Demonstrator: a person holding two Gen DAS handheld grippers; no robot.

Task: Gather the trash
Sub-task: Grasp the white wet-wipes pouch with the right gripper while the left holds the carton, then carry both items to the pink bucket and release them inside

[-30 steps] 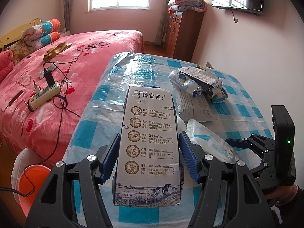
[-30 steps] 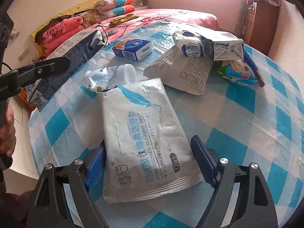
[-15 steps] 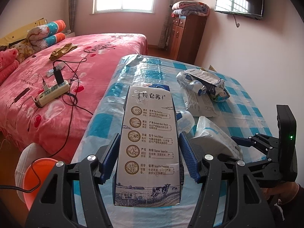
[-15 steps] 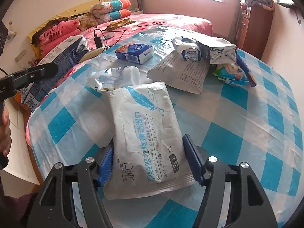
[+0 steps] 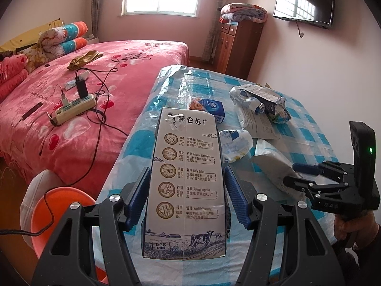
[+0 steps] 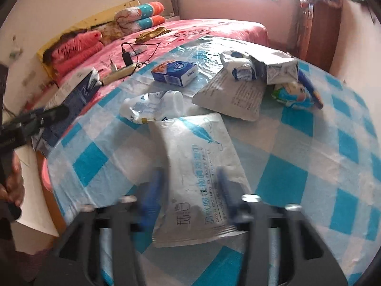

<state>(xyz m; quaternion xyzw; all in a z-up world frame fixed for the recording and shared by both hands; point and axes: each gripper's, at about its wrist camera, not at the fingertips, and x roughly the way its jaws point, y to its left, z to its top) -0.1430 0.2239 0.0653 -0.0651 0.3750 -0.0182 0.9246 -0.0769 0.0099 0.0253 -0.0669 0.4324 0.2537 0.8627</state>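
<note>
Bed (image 5: 100, 90): pink spread, runs along the table's left side with a narrow gap of floor between; a power strip (image 5: 73, 108) and trailing cables lie on it.

Table (image 5: 133, 147): blue-check cloth. I see its left edge below my left gripper and a bare checked stretch on the right half in the right wrist view.

Orange basin (image 5: 59, 205): on the floor, lower left, beside the table edge.

Milk carton (image 5: 188, 181): held in my left gripper (image 5: 185, 200), both blue pads against its sides, carton raised over the table's near-left edge.

Wipes packet (image 6: 202, 174): white, feather print, near end between the pads of my right gripper (image 6: 190, 197); jaws closed on it, though this view is motion-blurred.

Remaining trash ahead: a flat grey pouch (image 6: 233, 95), a crumpled clear bag (image 6: 152, 107) touching the packet's far corner, and a blue tissue box (image 6: 175, 72) near the far-left edge.
</note>
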